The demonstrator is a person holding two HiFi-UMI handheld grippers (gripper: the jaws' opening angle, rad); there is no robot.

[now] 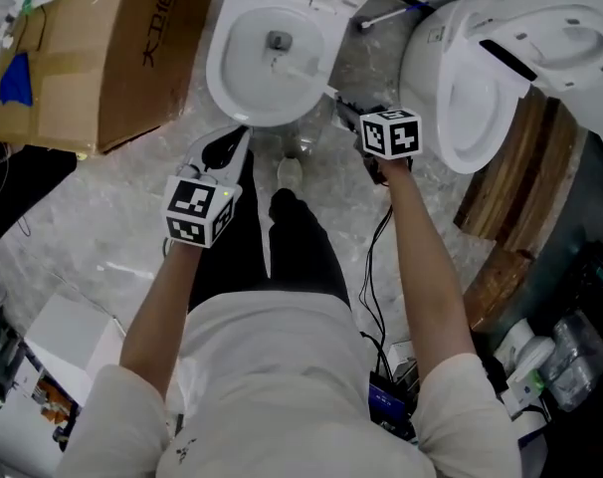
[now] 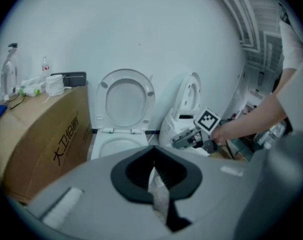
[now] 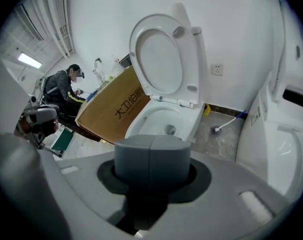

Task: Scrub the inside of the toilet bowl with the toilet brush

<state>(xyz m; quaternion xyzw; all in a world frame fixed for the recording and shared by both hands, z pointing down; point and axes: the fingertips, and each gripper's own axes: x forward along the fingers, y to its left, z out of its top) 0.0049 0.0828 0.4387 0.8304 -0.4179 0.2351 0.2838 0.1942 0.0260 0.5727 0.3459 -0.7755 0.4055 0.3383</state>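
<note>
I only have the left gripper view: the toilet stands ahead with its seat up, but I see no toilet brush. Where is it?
Observer: The toilet brush lies on the floor right of the toilet, near the wall.
Operator: Is the right gripper holding anything?
Observer: No. The right gripper has its tongs shut, nothing between them.
Operator: Anything inside the toilet?
Observer: Head view shows only the drain opening at its bottom; no brush there.

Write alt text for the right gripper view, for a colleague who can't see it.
The right gripper, jaws shut on nothing, points at an open white toilet with seat and lid raised. A toilet brush lies on the floor to the toilet's right, and a cardboard box stands at its left.
</note>
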